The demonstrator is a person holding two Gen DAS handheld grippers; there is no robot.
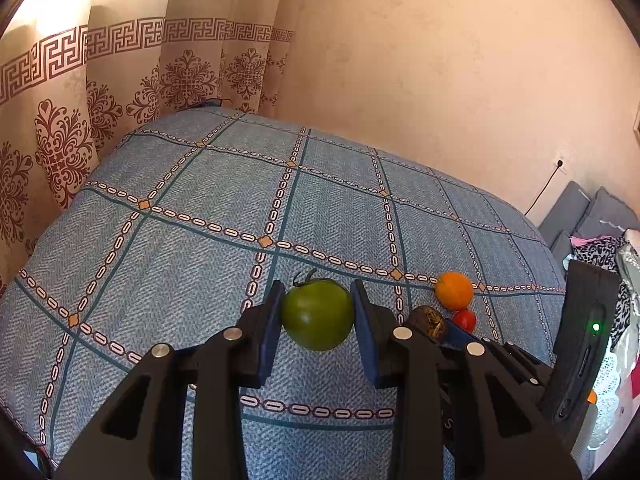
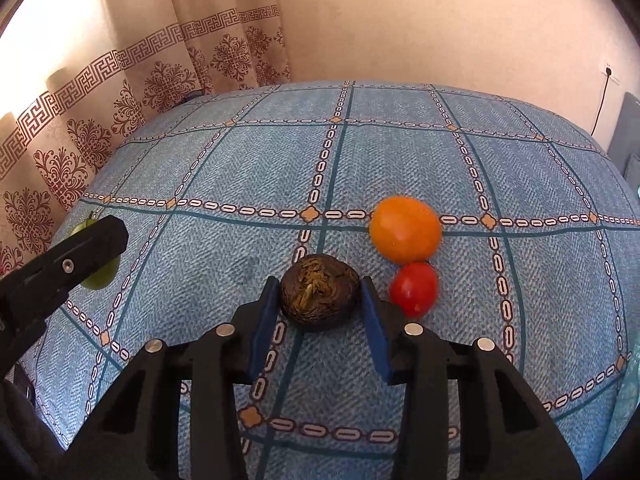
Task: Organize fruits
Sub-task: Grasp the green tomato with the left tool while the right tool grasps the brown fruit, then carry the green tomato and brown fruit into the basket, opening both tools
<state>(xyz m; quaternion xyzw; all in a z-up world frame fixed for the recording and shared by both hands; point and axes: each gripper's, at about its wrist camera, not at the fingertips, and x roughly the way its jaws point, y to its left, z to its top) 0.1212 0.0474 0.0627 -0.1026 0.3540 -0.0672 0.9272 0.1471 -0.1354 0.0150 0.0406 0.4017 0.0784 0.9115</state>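
My left gripper is shut on a green tomato-like fruit with a dark stem, both blue pads touching its sides, over the blue bedspread. My right gripper straddles a dark brown wrinkled fruit that rests on the bedspread; the left pad touches it, the right pad stands a small gap away. An orange fruit and a red tomato lie touching each other just right of the brown fruit. All three also show in the left wrist view: orange, red, brown.
The blue checked bedspread covers a bed with rounded edges. Patterned curtains hang at the left and a bare wall stands behind. Grey cushions and clothes lie at the right. The left gripper's finger shows at the left of the right wrist view.
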